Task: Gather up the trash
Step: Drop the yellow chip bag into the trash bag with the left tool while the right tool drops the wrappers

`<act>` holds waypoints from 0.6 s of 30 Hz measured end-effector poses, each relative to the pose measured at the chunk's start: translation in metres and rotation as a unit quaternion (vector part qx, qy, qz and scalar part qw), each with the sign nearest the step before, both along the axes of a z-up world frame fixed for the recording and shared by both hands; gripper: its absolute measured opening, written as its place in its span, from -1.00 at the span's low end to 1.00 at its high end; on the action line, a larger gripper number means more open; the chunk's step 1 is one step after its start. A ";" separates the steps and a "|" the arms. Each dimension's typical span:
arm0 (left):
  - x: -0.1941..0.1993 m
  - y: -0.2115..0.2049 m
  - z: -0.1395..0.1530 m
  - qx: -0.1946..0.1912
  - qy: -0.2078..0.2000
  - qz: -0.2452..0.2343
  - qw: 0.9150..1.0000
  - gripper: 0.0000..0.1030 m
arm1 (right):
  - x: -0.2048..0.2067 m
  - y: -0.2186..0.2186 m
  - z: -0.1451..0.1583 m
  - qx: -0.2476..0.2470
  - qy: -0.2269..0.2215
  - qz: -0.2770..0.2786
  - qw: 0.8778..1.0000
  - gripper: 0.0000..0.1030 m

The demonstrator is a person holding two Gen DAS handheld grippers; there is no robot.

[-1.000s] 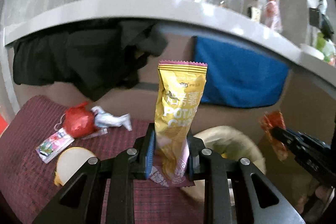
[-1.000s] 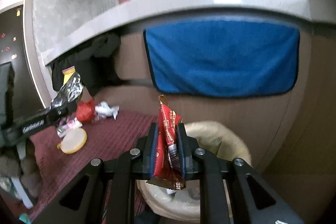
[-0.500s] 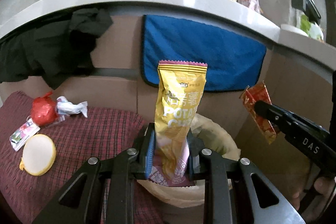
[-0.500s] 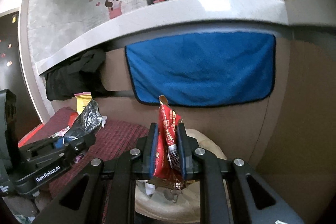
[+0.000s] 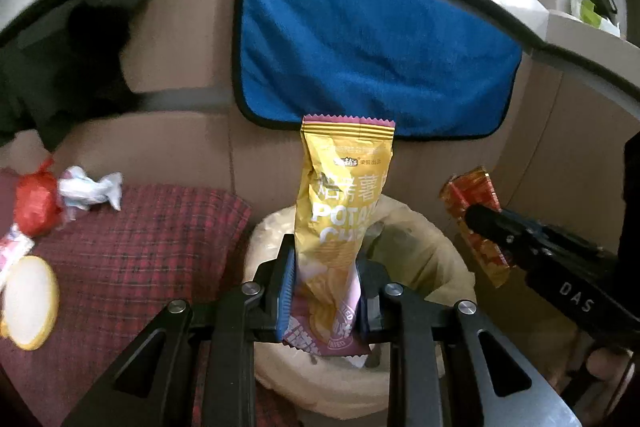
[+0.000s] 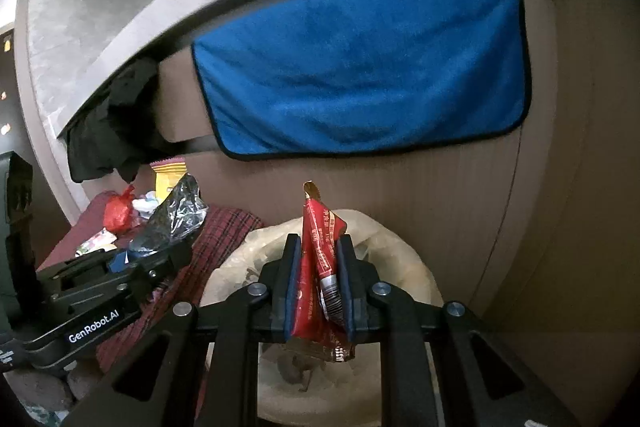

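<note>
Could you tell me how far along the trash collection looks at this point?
Done: scraps already lie in the lined bin. In hand: the left gripper clamps a yellow chip bag and the right gripper a red wrapper, both over the bin, not yet released. Left: a red ball, a white wrapper, a small packet and a round lid on the plaid cloth.

Your yellow chip packet (image 5: 344,195) with purple serrated edge and white lettering, your red wrapper (image 6: 320,263) with gold tip, blue cloth (image 5: 372,55) edged black, dark red checked blanket (image 5: 136,247), cream bin liner (image 5: 424,259), black hand-held grippers with blue pads (image 5: 285,291).
</note>
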State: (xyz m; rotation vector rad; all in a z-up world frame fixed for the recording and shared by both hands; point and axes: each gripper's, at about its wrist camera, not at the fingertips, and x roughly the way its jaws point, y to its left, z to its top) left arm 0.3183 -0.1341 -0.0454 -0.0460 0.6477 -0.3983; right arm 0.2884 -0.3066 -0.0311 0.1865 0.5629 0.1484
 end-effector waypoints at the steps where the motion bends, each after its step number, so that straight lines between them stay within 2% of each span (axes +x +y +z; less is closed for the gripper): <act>1: 0.007 0.000 -0.004 -0.016 0.011 -0.013 1.000 -0.45 | 0.004 -0.002 -0.004 0.006 0.003 0.004 1.000 -0.60; 3: 0.019 0.000 -0.012 -0.034 0.039 -0.035 0.998 -0.17 | 0.012 -0.005 -0.012 0.019 0.016 0.008 1.000 -0.44; 4: 0.026 0.002 -0.016 -0.045 0.057 -0.043 0.996 -0.07 | 0.014 -0.007 -0.015 0.028 0.020 0.009 0.999 -0.19; 5: 0.029 0.004 -0.018 -0.051 0.063 -0.044 0.996 0.02 | 0.015 -0.010 -0.019 0.041 0.022 0.005 0.999 -0.10; 11: 0.041 0.029 -0.016 -0.094 0.088 -0.028 0.991 0.04 | 0.014 -0.013 -0.022 0.057 0.028 0.007 0.998 -0.05; 15: 0.037 0.048 -0.004 -0.100 0.069 -0.006 0.993 0.04 | 0.015 -0.005 -0.013 0.085 0.015 0.047 0.995 0.02; 17: 0.033 0.060 0.001 -0.099 0.066 0.003 0.993 0.04 | 0.022 0.006 -0.010 0.056 0.022 0.049 0.997 0.32; 18: 0.030 0.067 0.003 -0.097 0.064 0.008 0.993 0.04 | 0.028 0.014 -0.011 0.021 0.038 0.046 0.998 0.34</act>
